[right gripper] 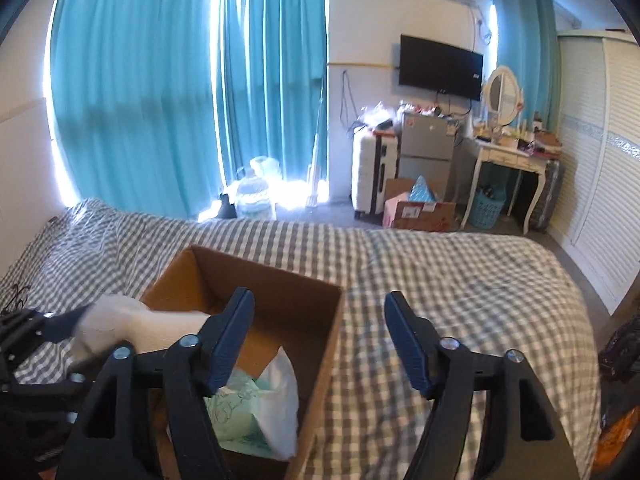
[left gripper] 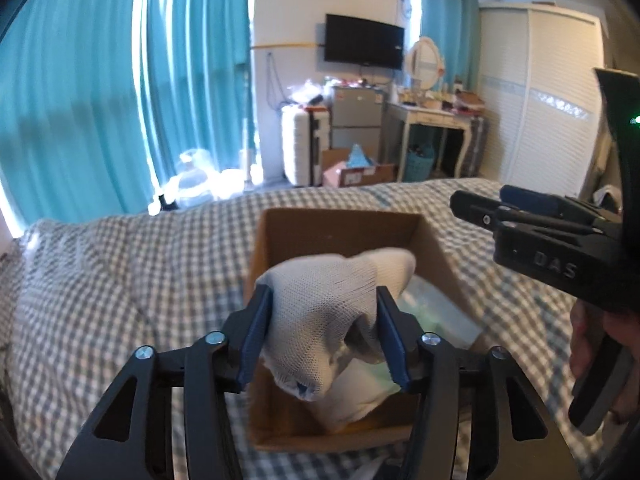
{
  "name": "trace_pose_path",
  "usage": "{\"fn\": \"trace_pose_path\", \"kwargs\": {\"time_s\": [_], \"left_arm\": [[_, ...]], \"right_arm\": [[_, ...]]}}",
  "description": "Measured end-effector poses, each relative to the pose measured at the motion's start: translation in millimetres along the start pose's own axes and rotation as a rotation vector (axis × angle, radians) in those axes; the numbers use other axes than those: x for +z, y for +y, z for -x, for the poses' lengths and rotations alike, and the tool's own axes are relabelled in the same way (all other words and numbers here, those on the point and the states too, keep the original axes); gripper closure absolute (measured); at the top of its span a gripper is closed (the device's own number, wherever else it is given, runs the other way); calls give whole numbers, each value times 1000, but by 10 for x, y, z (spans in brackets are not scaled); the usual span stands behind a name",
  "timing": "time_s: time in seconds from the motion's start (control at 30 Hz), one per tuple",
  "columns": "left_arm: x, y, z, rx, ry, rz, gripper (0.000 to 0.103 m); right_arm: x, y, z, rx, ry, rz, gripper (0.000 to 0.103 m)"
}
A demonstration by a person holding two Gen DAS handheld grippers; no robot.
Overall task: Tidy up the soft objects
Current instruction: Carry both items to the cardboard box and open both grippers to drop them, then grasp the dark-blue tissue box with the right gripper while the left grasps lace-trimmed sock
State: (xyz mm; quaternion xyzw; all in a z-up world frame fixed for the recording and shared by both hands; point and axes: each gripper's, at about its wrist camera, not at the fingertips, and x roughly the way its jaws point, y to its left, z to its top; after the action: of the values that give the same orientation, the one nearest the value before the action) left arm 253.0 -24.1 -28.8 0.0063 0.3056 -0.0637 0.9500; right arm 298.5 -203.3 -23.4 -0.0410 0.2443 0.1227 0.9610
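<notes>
The big checked bed [right gripper: 460, 280] is under everything. My brown box [left gripper: 340, 228] sits on it, at 12 o'clock from my left gripper [left gripper: 324, 316]. That gripper squeezes a white sock [left gripper: 320, 300] tight, right over the box. My right gripper [right gripper: 320, 340] is wide open and holds nothing. A green-and-white bag [right gripper: 256, 412] lies inside the box.

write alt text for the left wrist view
The left gripper clamps a white sock above an open cardboard box on a grey checked bed. The right gripper hovers at right.
</notes>
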Motion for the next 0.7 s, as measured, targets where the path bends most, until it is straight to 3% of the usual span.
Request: {"fn": "trace_pose_path", "kwargs": {"time_s": [0.1,0.23,0.37,0.53,0.63,0.7], "left_arm": [[8,-72,98,-11,-39,-9,35],[39,-136,360,9,-78,-47,34],[86,-92,713,13,-101,-36,34],[198,-81,1371,53,-207,-49,34],[194,-58,1736,55,-259,-57,20],[144,-73,1967,86,-294,-73,20]], "right_arm": [[-41,7,210,-18,-15,29,29],[-97,-4,497,-61,-12,54,26],[-137,0,949,-46,-14,70,25],[-99,88,1574,-32,-67,81,7],[-65,185,1913,-19,-92,94,0],[-75,275,2065,-23,-99,115,0]]}}
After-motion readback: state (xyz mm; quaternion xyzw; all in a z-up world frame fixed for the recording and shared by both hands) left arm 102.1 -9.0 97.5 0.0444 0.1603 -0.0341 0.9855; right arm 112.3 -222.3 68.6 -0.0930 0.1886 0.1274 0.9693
